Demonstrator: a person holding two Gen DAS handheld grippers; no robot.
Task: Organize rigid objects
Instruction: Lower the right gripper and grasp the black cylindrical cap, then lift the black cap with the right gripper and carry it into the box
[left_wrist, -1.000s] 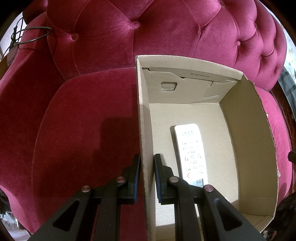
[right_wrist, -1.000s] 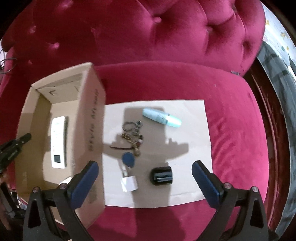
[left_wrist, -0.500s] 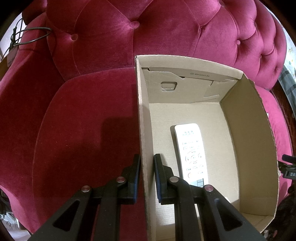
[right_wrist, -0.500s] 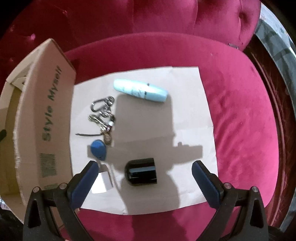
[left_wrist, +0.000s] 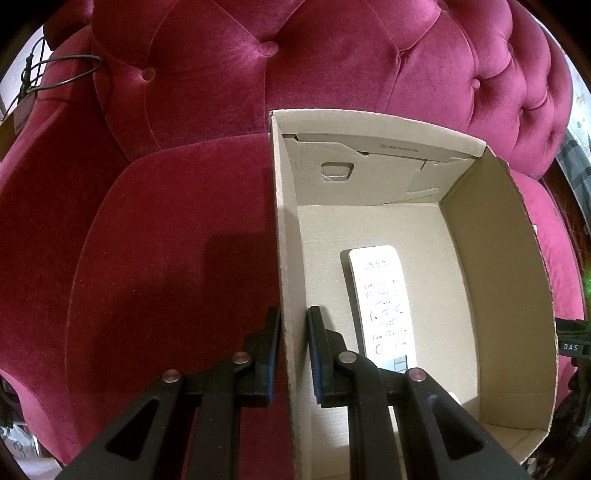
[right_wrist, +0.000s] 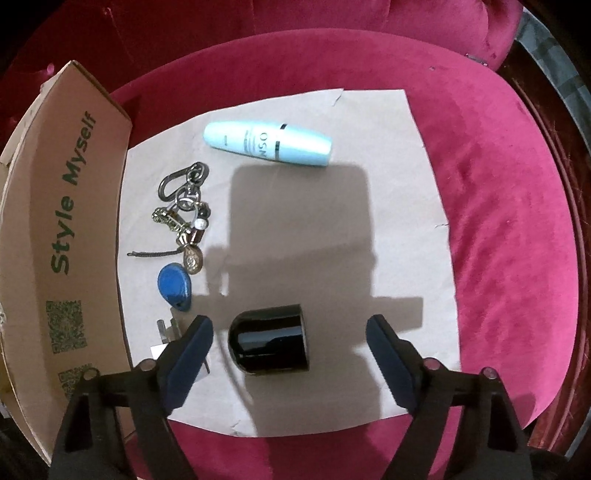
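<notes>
Left gripper: I have it pinched on the left wall of the cardboard box, one finger outside, one inside.
Cardboard box: open-topped, standing on the red velvet sofa; its printed outer side shows in my right view, just beside the paper sheet.
Remote control: white, lying flat on the box floor, near my inner left finger.
Right gripper: pointing steeply down, jaws spread but just now closing in; the black cylinder lies on its side between them, pads not pressing it.
Paper sheet: spread on the seat cushion, bearing the loose things.
Light blue bottle: on its side at the far part of the sheet.
Key bunch: left of centre, with a blue tag nearest me.
White plug adapter: partly hidden behind my left-hand finger.
</notes>
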